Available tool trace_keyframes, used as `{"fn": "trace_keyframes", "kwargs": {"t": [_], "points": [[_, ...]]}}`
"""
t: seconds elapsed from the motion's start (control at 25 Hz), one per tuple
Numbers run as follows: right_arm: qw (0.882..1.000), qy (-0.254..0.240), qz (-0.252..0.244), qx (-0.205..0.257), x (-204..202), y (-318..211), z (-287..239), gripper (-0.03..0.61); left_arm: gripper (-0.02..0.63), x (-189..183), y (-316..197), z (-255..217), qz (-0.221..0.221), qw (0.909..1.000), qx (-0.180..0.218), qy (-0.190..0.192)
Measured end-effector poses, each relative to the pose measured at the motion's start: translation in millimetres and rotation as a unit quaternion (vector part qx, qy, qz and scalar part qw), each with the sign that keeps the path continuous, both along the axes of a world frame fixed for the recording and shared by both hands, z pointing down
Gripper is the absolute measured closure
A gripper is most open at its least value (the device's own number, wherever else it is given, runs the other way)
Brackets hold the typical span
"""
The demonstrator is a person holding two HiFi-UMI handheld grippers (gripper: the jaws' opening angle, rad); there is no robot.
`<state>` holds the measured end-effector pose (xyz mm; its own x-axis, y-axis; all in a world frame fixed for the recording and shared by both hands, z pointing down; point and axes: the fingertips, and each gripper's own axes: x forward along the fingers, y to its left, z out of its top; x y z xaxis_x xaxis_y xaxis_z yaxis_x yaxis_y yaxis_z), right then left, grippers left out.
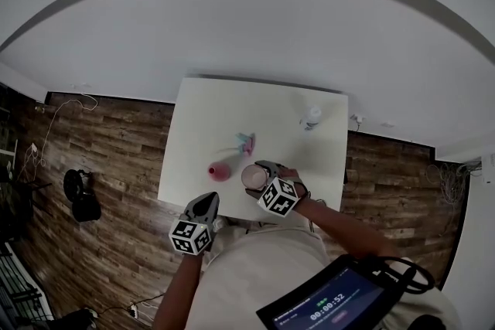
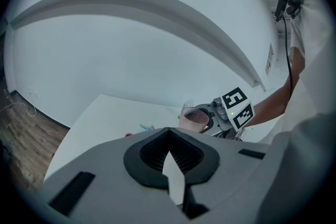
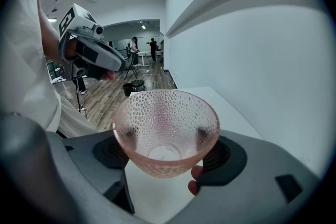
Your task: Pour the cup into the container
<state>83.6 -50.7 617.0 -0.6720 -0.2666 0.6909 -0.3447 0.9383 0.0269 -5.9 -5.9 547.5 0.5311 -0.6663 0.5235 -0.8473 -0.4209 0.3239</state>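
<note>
A pink dimpled glass cup [image 1: 250,178] [image 3: 165,128] stands upright between the jaws of my right gripper [image 1: 261,172] [image 3: 165,152], which is shut on its sides just above the table's near edge. Its clear bottom looks empty. A fingertip [image 3: 195,187] shows under the cup. A white container [image 1: 311,118] stands at the table's far right. My left gripper [image 1: 207,201] [image 2: 170,152] hovers at the table's front edge, left of the cup, shut with nothing in it. The left gripper view shows the cup [image 2: 195,119] to the right, ahead of the jaws.
The small white table [image 1: 201,120] stands against a white wall on a wood floor. A small red-pink object [image 1: 219,171] lies left of the cup, and a teal and pink item [image 1: 246,143] behind it. A dark bag [image 1: 81,197] sits on the floor at left.
</note>
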Motion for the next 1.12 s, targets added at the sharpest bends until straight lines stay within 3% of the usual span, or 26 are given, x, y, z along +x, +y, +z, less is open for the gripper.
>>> {"fn": "trace_keyframes", "kwargs": {"t": [1.12], "points": [[1.0,0.009,0.008,0.002,0,-8,55,0.199,0.604,5,3,34,0.007,0.9991,-0.036,-0.021]]}}
